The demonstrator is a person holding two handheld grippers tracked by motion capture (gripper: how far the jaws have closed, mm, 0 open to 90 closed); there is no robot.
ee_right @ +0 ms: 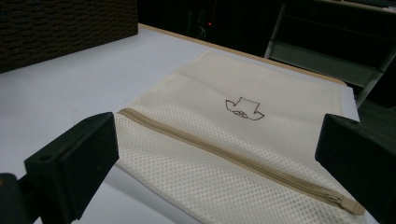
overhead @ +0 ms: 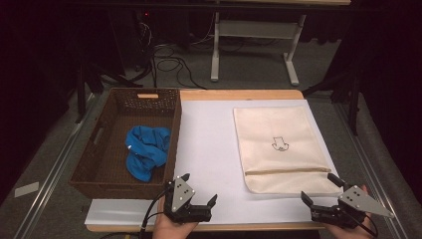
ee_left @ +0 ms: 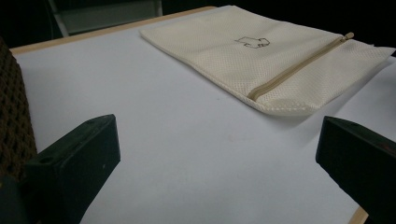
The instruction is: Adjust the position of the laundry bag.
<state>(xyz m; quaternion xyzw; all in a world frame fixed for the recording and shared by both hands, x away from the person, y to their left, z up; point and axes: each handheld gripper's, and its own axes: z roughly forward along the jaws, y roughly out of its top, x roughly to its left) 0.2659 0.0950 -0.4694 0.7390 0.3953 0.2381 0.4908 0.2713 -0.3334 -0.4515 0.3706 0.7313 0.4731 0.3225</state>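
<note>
From the high view: both hands sit at the near edge of the bench (overhead: 199,97), left hand-held gripper (overhead: 200,191) and right hand-held gripper (overhead: 322,190) each spread wide with nothing between the jaws. The cream mesh laundry bag (overhead: 278,149) lies flat on the white sheet (overhead: 206,149), just ahead of the right one. The blue cloth (overhead: 146,151) is crumpled inside the wicker basket (overhead: 124,99) at the left. Looks to me like the job is opening the bag first.

Left gripper view: the mesh laundry bag (ee_left: 261,56) is well apart from these jaws, zipper (ee_left: 299,65) running along its near end, pull tab at the far right. I'd use this one to pin the fabric beside the zip.

Right gripper view: zipper (ee_right: 233,158) runs straight across in front, pull tab (ee_right: 343,200) low at the right, near the right jaw. Go for that tab, pinch it square, keep low, and drag along the zip line so the mesh doesn't bunch.
</note>
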